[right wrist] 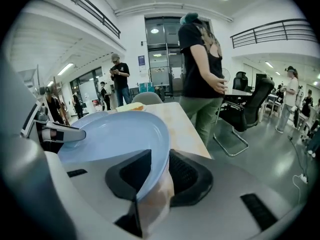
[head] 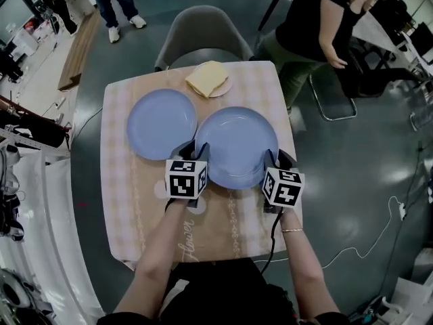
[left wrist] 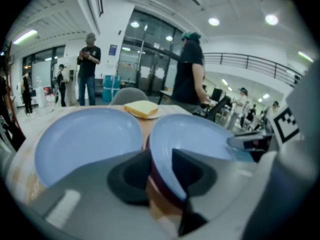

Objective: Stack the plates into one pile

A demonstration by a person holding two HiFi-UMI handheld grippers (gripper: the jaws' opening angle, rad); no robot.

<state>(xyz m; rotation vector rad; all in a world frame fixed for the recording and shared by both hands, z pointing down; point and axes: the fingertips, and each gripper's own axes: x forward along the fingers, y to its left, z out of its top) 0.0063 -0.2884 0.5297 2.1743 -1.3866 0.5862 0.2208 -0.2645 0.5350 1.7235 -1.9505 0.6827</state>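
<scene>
Clamped shut on the near rim of the right-hand blue plate [head: 237, 144], one per side: left gripper [head: 193, 149], right gripper [head: 276, 158]. Just leftward, on the left gripper's side of the table [head: 135, 202]: second blue plate [head: 161, 122].

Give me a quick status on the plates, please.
Left gripper and right gripper both clamped on rim of right plate. Left plate flat on table, unstacked. Small plate with yellow slice beyond, out of the way.
</scene>
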